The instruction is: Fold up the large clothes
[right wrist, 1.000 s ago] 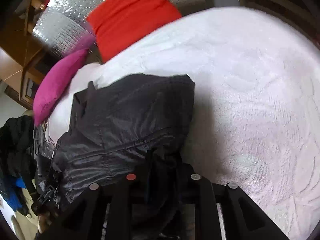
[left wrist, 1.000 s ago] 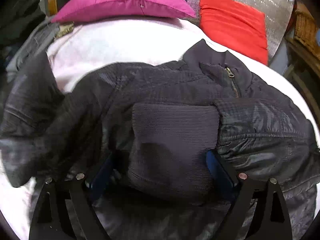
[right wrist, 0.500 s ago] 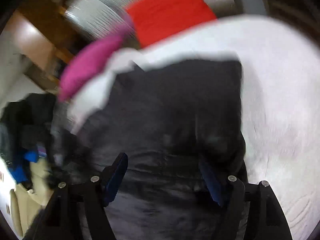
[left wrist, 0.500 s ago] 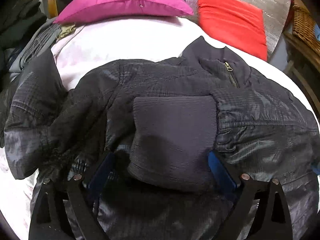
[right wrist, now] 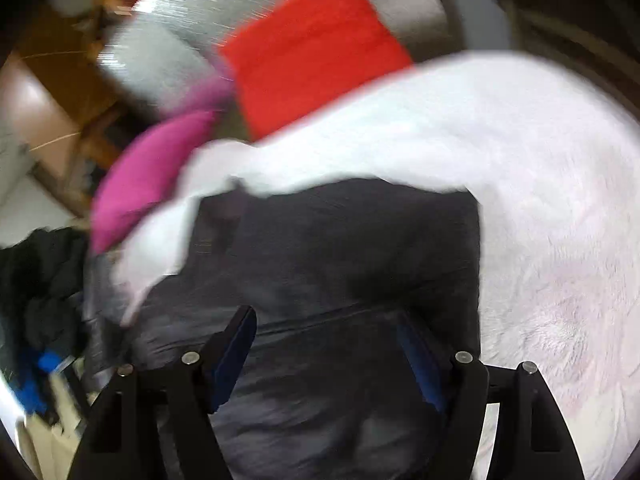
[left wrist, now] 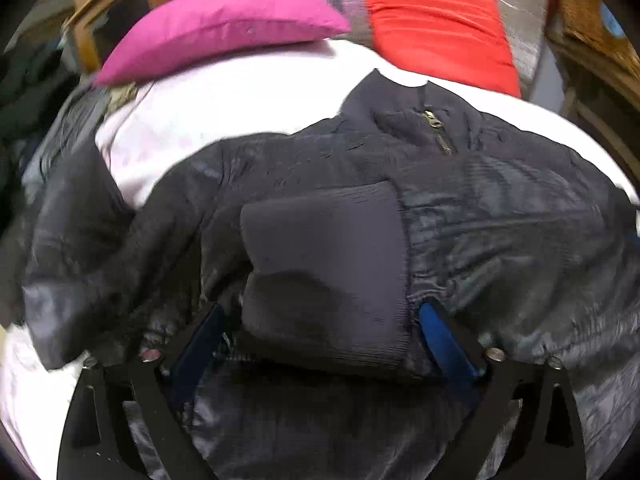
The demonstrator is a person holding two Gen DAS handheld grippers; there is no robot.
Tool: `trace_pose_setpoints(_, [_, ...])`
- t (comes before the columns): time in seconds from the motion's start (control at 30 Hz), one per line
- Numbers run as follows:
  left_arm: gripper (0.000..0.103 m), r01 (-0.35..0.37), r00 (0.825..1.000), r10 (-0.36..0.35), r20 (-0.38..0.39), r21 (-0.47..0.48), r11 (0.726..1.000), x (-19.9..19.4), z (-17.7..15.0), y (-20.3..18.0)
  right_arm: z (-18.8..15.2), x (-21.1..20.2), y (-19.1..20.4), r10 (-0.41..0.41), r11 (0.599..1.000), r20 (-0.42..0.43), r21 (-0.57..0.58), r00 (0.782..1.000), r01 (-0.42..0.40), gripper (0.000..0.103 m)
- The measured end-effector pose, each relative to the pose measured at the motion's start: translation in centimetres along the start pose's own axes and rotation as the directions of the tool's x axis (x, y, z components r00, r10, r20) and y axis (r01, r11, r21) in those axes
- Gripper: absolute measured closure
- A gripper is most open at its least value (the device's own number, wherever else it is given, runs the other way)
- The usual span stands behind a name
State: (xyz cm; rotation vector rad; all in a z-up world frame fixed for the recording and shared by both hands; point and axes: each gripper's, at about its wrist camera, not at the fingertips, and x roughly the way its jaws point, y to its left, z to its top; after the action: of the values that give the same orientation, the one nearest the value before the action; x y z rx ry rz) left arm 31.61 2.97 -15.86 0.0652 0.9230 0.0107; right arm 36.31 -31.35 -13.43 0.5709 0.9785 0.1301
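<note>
Only the left wrist view shows the brass zipper pull (left wrist: 432, 115) at the collar and the ribbed knit cuff (left wrist: 324, 276) of the dark shiny padded jacket (left wrist: 500, 240), which lies across the white fleecy bed cover (left wrist: 224, 120). The right wrist view shows a smooth jacket panel (right wrist: 352, 248) at centre and much bare cover at right.

The left gripper (left wrist: 320, 344) tilts down, jaws widening, straddling the cuff without pressing it. The right gripper (right wrist: 328, 344) has just released, spread over fabric.

Two cushions: one magenta cushion (left wrist: 216, 28), one red cushion (left wrist: 440, 28).
</note>
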Motion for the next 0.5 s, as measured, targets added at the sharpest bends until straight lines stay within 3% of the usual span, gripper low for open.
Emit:
trace_pose_setpoints(0.13, [0.0, 0.026, 0.999, -0.026, -0.021, -0.035, 0.999, 0.2, 0.3, 0.4, -0.2, -1.2, 1.0, -0.025, 0.999, 0.054, -0.027, 0.998, 0.027, 0.027])
trace_pose_setpoints(0.27, [0.0, 0.05, 0.998, -0.046, 0.046, -0.074, 0.996, -2.6, 0.4, 1.3, -2.2, -5.2, 3.8, 0.045, 0.995, 0.127, -0.097, 0.991, -0.033, 0.027])
trace_pose_setpoints(0.37, [0.0, 0.059, 0.996, -0.051, 0.078, -0.093, 0.994, -3.8, 0.2, 1.6, -5.0, -6.9, 5.0, 0.062, 0.987, 0.134, -0.154, 0.989, -0.042, 0.026])
trace_pose_setpoints(0.43, [0.0, 0.036, 0.999, -0.034, 0.023, -0.083, 0.996, -2.8, 0.1, 1.3, -6.4, -6.0, 4.9, 0.057, 0.987, 0.104, -0.153, 0.993, -0.041, 0.022])
trace_pose_setpoints(0.5, [0.0, 0.068, 0.994, -0.075, -0.075, -0.095, 0.993, -0.9, -0.3, 1.1, -7.1, -4.1, 3.6, 0.004, 0.99, 0.036, -0.14, 0.999, 0.001, 0.021])
